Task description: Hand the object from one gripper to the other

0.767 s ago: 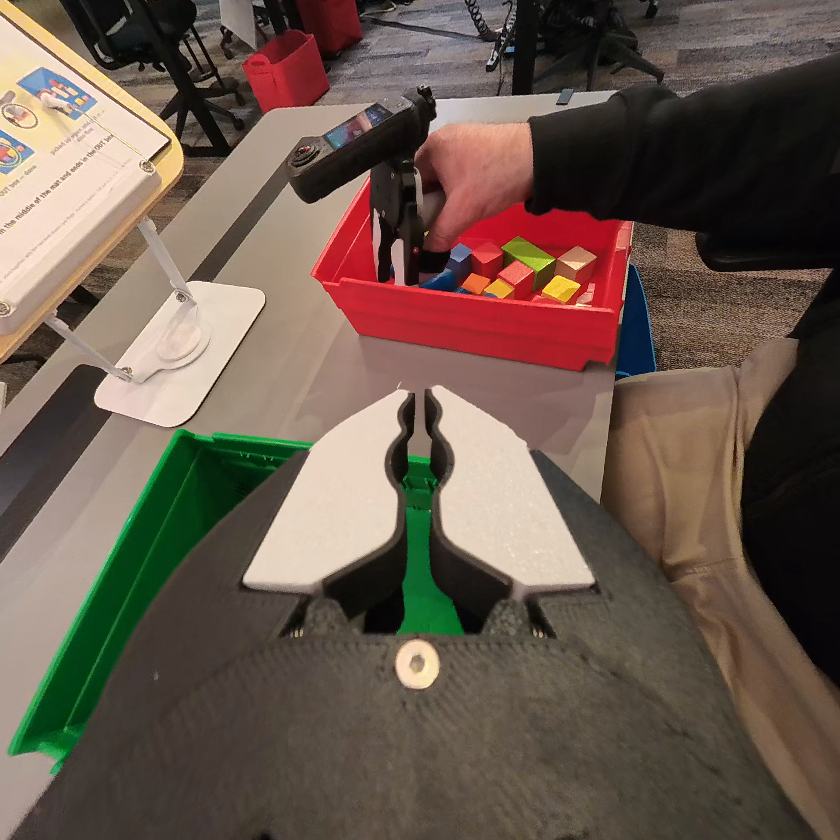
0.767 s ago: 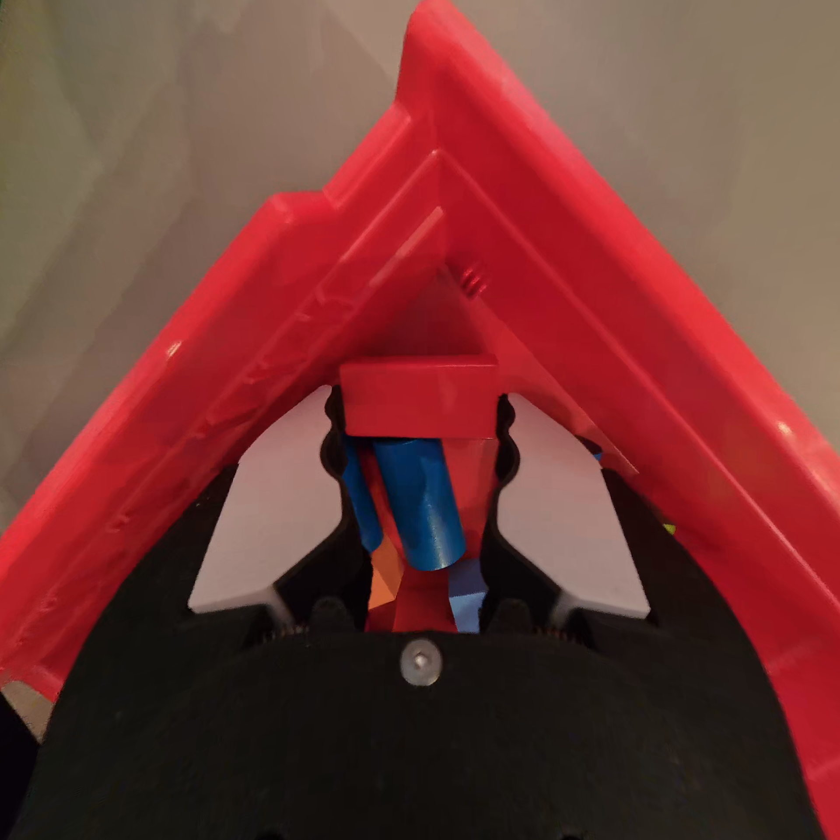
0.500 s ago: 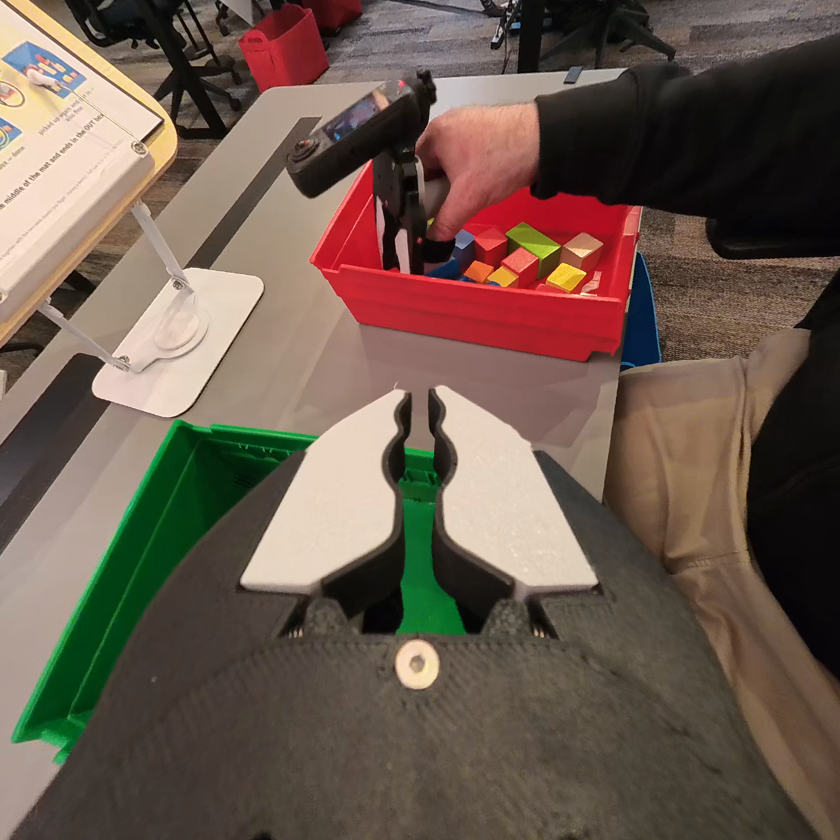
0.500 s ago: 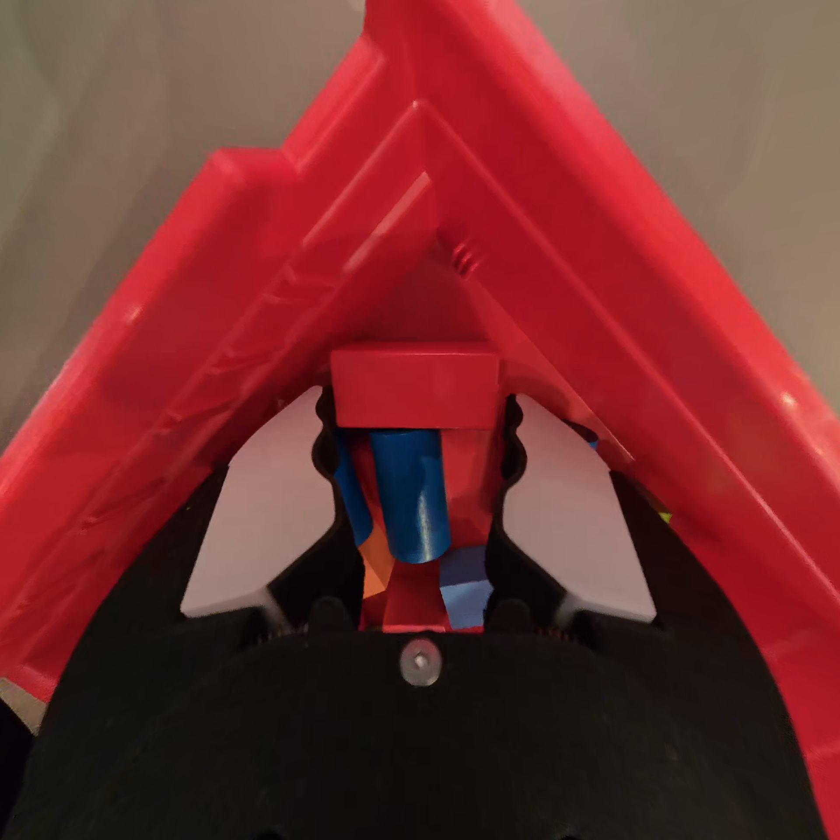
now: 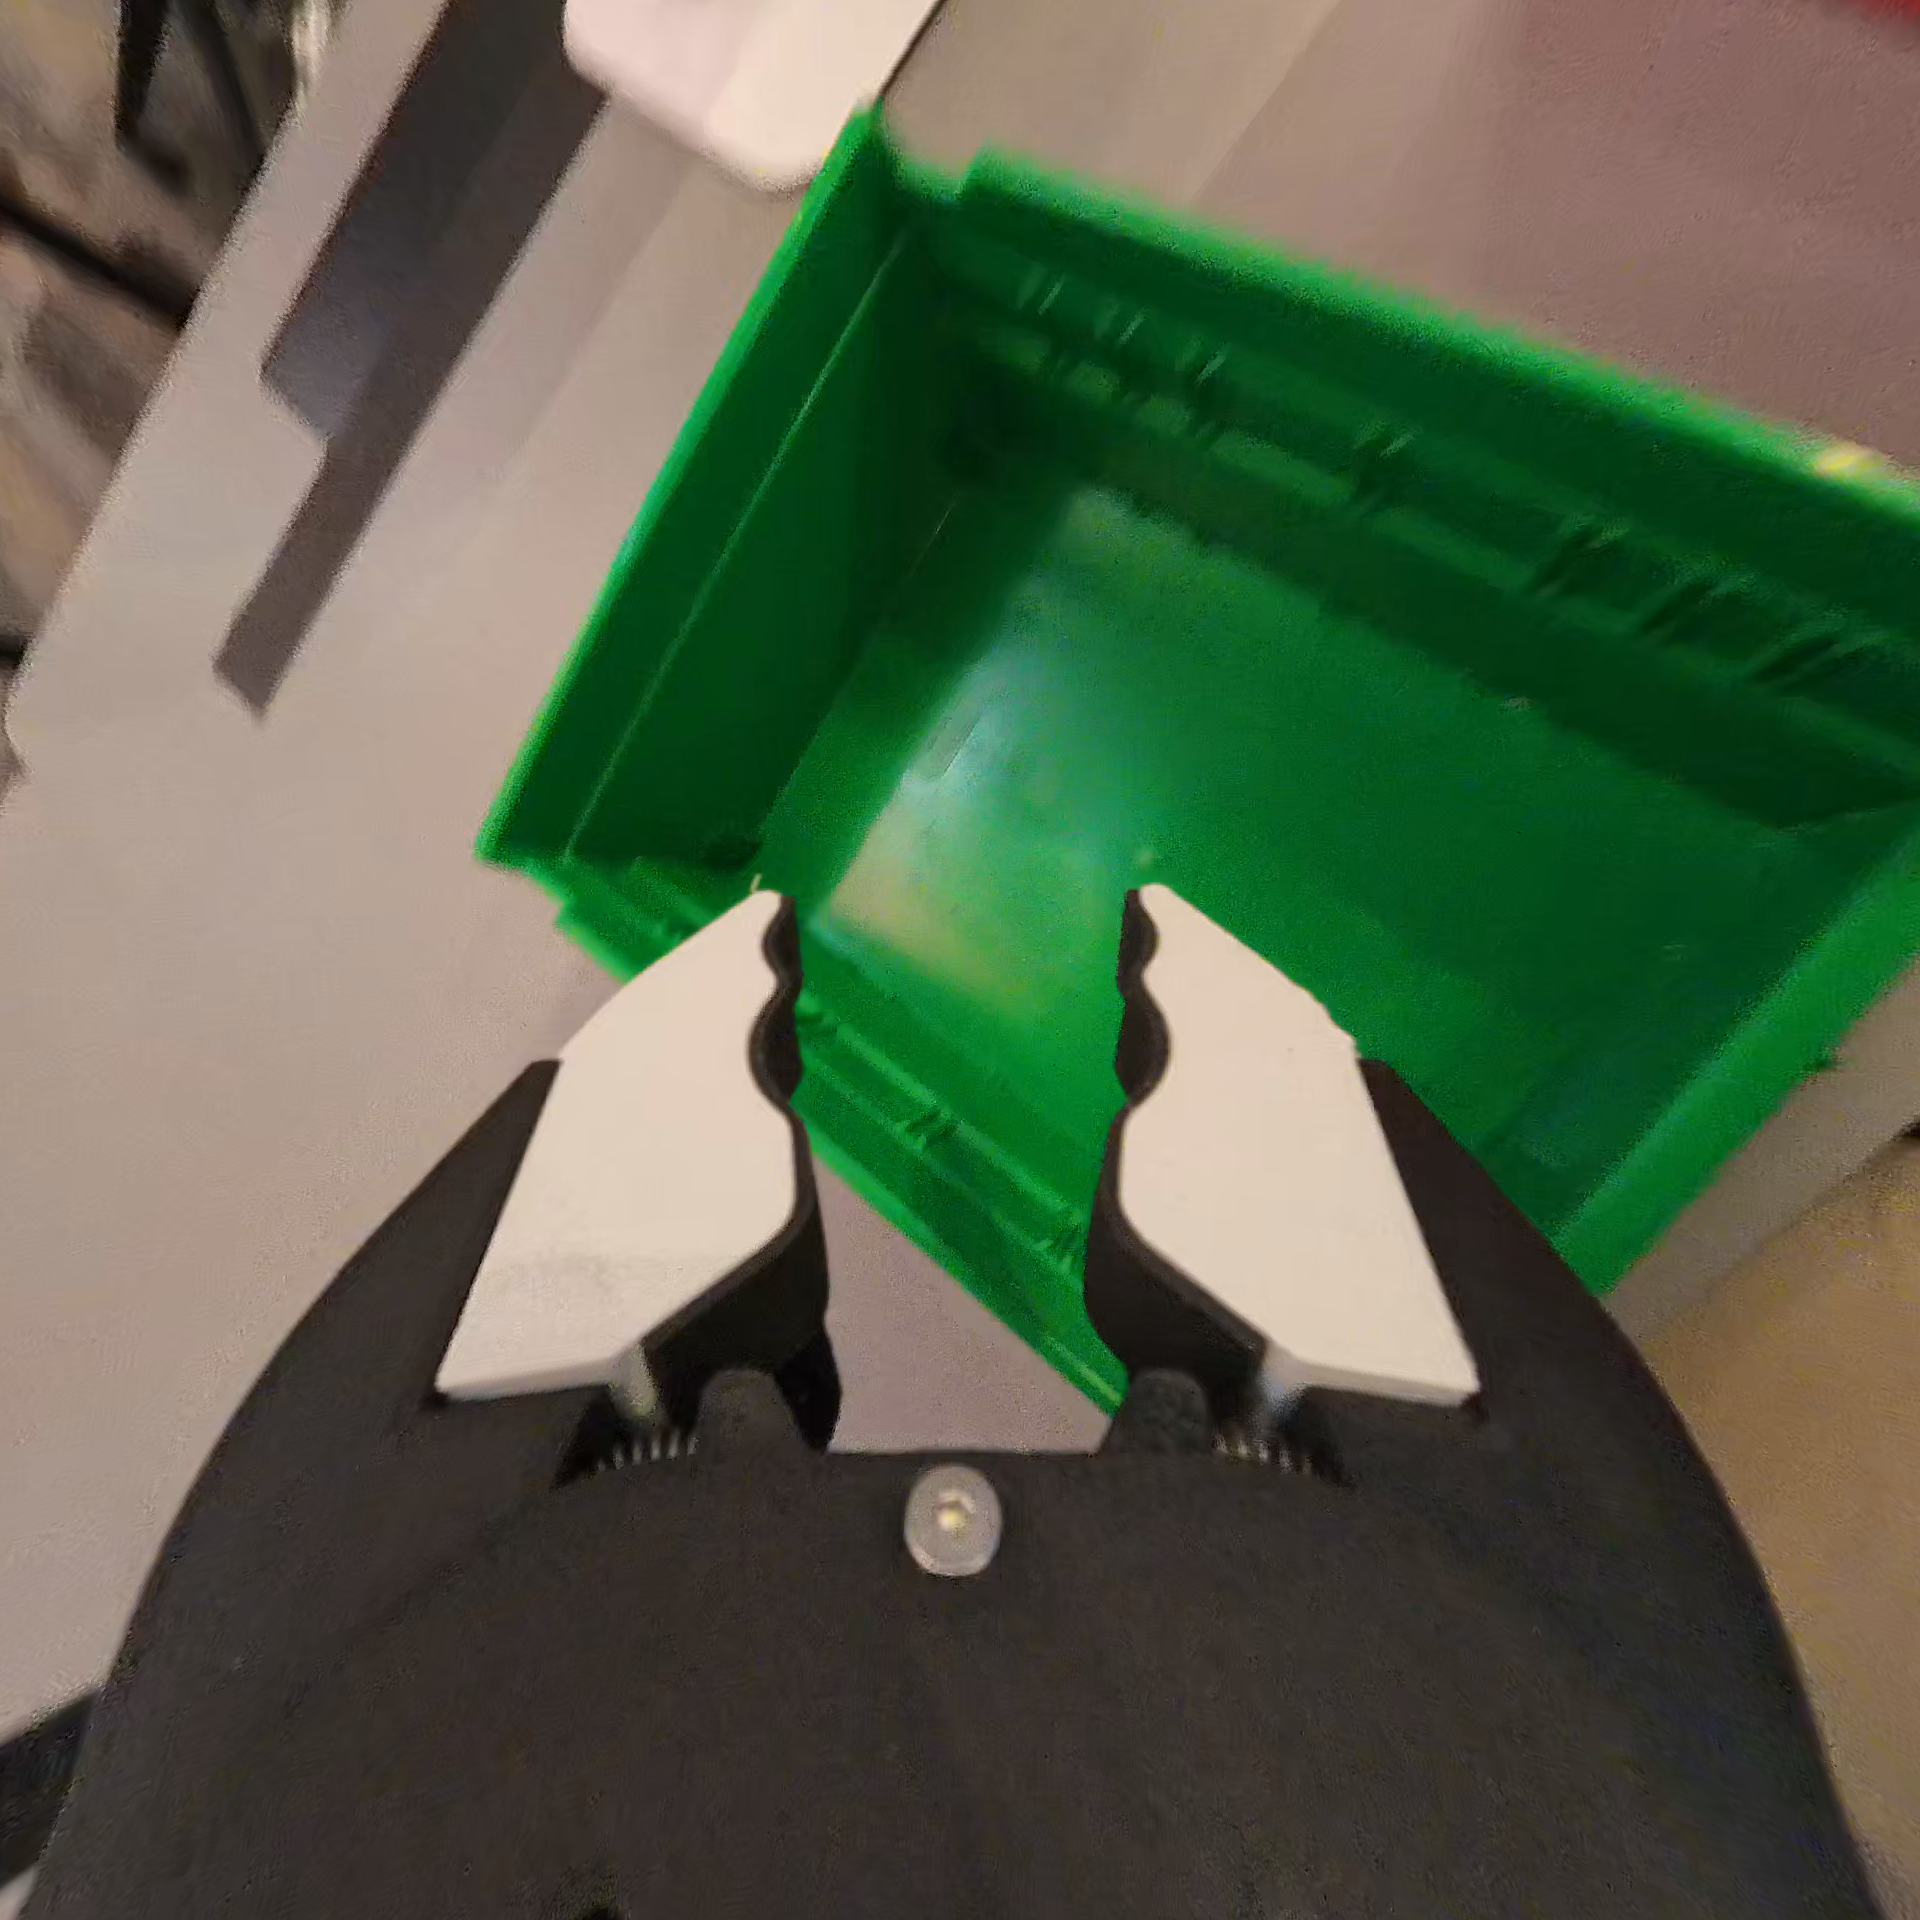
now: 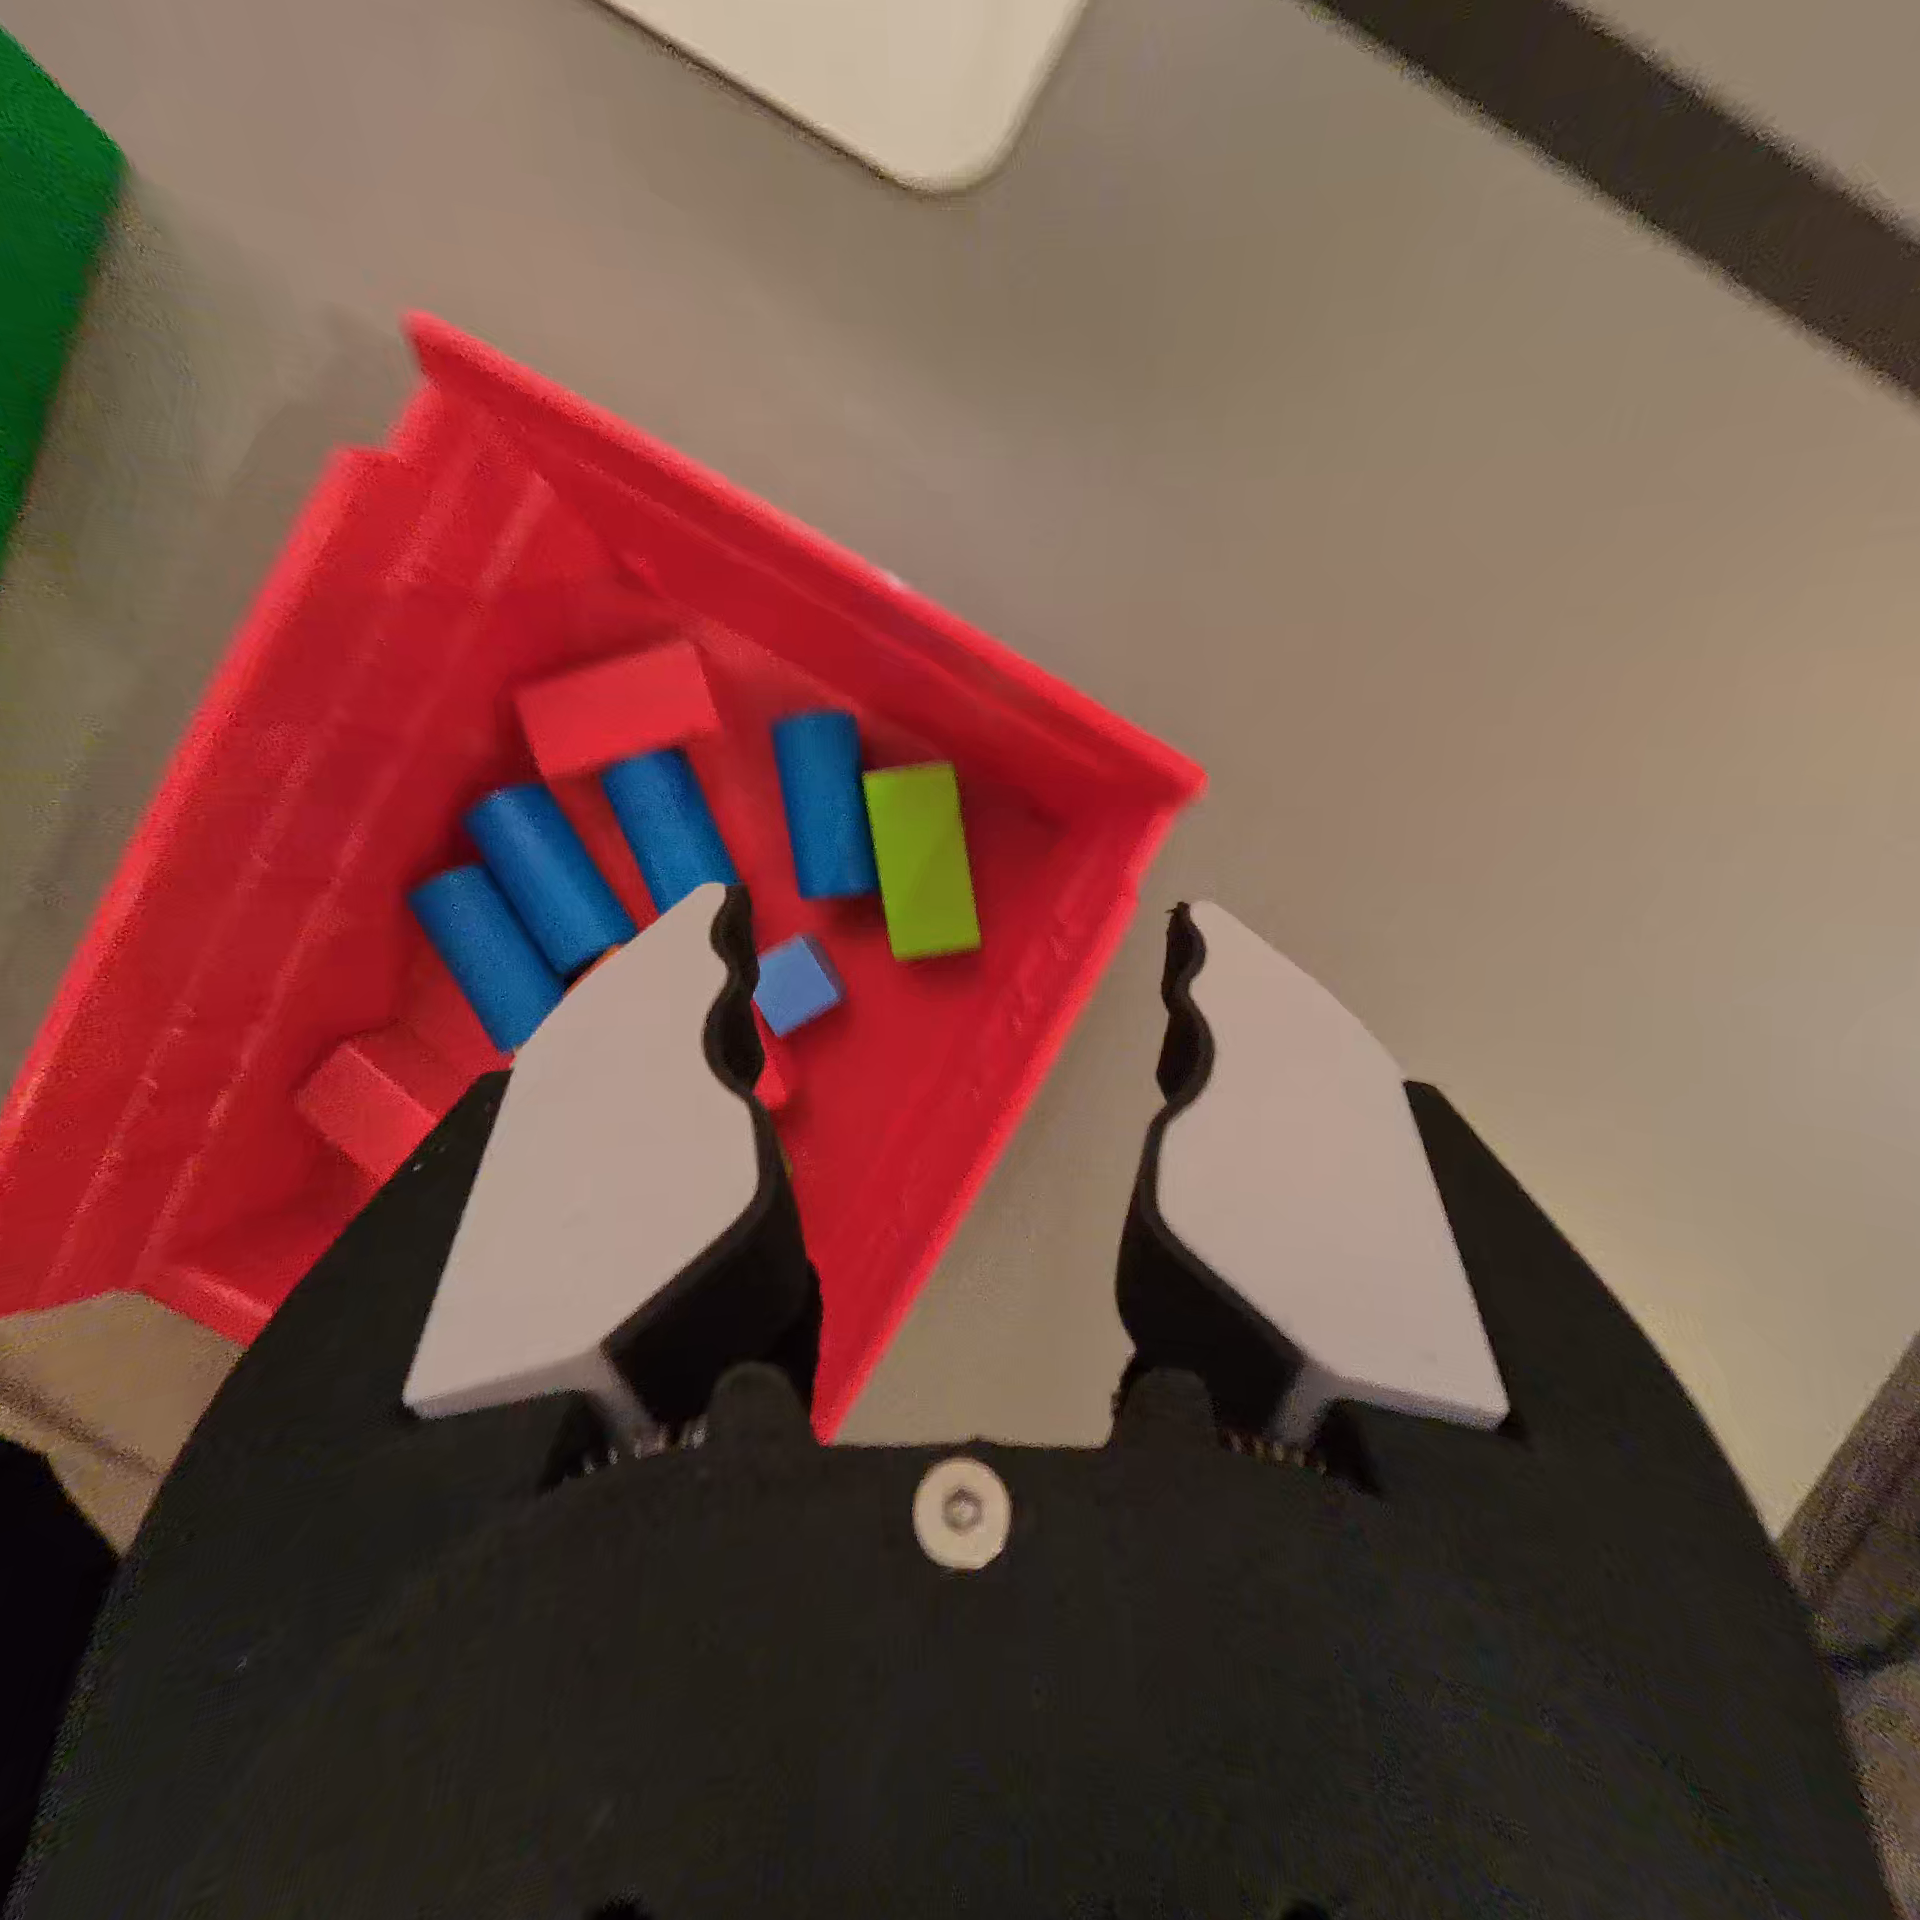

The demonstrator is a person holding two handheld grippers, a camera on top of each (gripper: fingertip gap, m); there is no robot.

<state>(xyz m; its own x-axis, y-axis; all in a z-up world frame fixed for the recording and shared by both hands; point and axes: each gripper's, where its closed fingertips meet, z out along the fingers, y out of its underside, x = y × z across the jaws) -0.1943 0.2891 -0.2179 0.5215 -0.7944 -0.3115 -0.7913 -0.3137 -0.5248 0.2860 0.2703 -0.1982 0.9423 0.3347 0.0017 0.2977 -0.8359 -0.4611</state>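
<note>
My right gripper [image 6: 956, 914] is open and empty, held well above the red bin [image 6: 260, 852]. In the bin lie a red block [image 6: 613, 717], several blue cylinders [image 6: 540, 873], a green block [image 6: 920, 857], a small blue cube [image 6: 795, 982] and a small red block [image 6: 358, 1107]. My left gripper [image 5: 956, 899] is open and empty, looking down into the green bin [image 5: 675, 582], which holds nothing I can see. Neither gripper shows in the other's view.
Both bins stand on a grey table [image 6: 1455, 623]. A white stand base [image 6: 883, 73] lies beyond the red bin, and also shows in the left wrist view [image 5: 748, 62]. A corner of the green bin [image 6: 42, 260] shows at left. A dark strip [image 5: 343, 395] runs along the table. The gap from one gripper's tips to the other's is roughly 50 centimetres. To reach the green block [image 6: 920, 857] in a straight line is about 12 centimetres for my right fingers, about 45 centimetres for my left. The small blue cube [image 6: 795, 982] is closer to my right gripper, around 12 centimetres from its tips; the left tips are 45 centimetres off.
The right gripper has let go of the red block, opened wide and risen out of the red bin. The left gripper has opened and tilted down over the green bin.
</note>
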